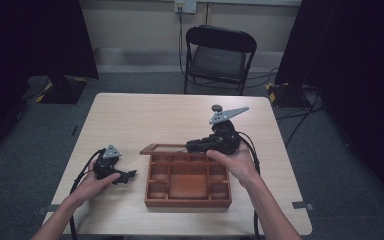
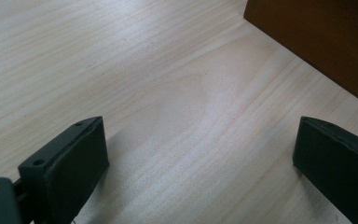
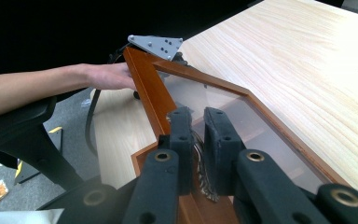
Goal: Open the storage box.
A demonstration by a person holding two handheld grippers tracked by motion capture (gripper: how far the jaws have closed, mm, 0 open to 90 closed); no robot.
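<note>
table: pale matt wood | box: glossy reddish wood | lid: clear pane

No readable text or labels anywhere

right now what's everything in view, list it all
table: one, light wood, centre of the high view
compartment box: one, reddish-brown wood, on the table's near half
glass-panelled lid: one, reddish-brown frame, tilted open at the box's far edge
folding chair: one, black, beyond the table
cables: several, black, on the grey floor at right
left hand-held gripper: black, open, low over the table left of the box
right hand-held gripper: black, shut on the lid's clasp
hands: two, one behind each gripper
</note>
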